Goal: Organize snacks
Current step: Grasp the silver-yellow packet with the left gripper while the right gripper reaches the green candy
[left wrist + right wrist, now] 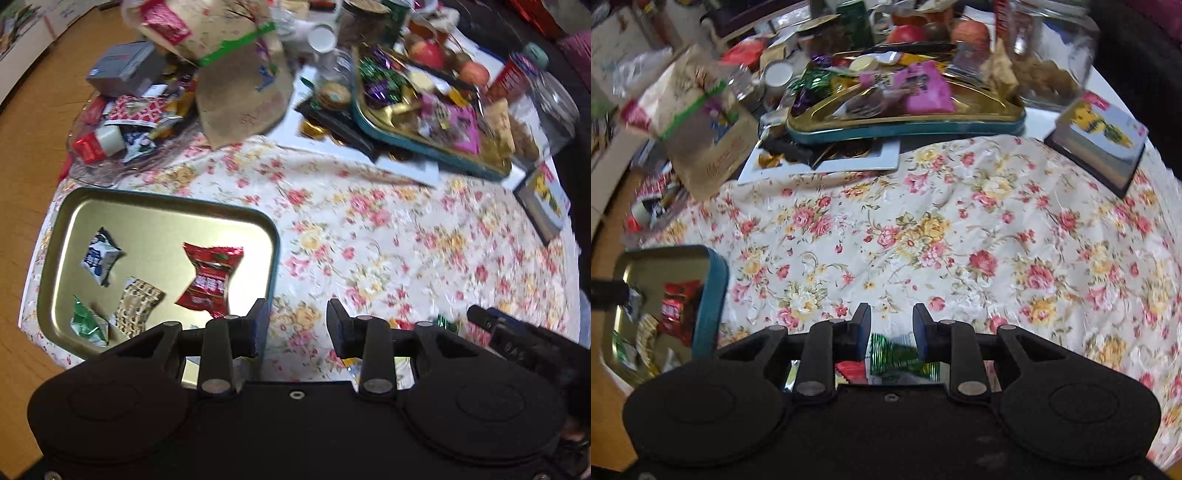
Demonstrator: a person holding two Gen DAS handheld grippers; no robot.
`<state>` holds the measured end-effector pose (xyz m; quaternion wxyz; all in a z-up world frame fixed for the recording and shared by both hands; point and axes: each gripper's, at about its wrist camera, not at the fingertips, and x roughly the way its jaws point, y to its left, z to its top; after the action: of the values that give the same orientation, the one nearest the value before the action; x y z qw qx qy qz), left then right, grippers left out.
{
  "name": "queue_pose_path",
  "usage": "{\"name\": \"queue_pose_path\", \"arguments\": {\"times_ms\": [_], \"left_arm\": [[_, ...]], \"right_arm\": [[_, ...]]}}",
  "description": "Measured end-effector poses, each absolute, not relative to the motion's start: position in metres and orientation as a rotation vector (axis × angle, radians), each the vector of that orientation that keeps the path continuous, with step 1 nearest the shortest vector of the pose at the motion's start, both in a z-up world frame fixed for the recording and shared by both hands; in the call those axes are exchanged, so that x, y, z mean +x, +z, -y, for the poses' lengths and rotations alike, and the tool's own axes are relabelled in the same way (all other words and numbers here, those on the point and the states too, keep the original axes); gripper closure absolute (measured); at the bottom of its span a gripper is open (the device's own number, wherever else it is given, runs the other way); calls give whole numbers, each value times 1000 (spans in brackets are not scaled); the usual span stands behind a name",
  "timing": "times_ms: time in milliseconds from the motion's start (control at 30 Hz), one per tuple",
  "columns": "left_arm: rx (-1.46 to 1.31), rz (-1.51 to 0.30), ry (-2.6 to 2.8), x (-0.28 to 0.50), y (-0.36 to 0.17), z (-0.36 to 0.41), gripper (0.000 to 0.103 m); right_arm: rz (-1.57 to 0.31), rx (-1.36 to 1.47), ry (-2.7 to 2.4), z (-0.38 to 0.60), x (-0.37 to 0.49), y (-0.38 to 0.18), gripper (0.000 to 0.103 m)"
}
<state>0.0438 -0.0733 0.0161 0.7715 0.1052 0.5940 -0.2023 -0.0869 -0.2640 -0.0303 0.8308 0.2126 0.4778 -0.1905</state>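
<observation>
At the left edge a gold tin (66, 236) with a teal rim sits on the floral cloth (369, 236). In it lie a blue-white packet (99, 256), a green packet (88, 325), a tan biscuit packet (138, 306) and a red packet (210, 280), each apart from the others.

The left gripper (297, 317) hangs over the cloth just beside the tin's right rim, its fingers (258, 325) set a modest way apart with nothing between them (only cloth shows in the gap).

Further right, the right gripper (891, 325) is over the cloth, its jaws closing. A green foil candy (894, 356) sits low between the fingers (862, 328); whether the pads press it I cannot tell.

Behind, from left to right: a heap of packets (118, 122), a brown paper bag (240, 96), a full teal tray (905, 127) of sweets, a glass jar (554, 103) and a small box (1100, 144).
</observation>
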Motion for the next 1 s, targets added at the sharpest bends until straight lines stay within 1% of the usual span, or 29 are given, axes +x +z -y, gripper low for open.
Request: {"name": "queue_pose_path", "arguments": {"times_ms": [67,267,433,667,800,1000], "left_arm": [[255,-1309,-465,36,8,79,58],[296,-1371,-518,18,-12,93,58],[375,-1364,-527,7,-23,105,58],[528,-1327,-636,-14,-39,120,58],[601,-1267,-734,-33,-47,127,58],[653,-1195,-856,-51,-61,135,58]], "right_arm": [[-1012,505,-401,270,-97,-30,76],[-1099,559,-430,278,-115,-51,74],[-1161,559,-419,276,-122,-64,74],[-1206,575,-389,275,-130,-63,74],[-1192,626,-404,280,-134,-54,74],[-1106,709,-420,293,-137,-29,74]]}}
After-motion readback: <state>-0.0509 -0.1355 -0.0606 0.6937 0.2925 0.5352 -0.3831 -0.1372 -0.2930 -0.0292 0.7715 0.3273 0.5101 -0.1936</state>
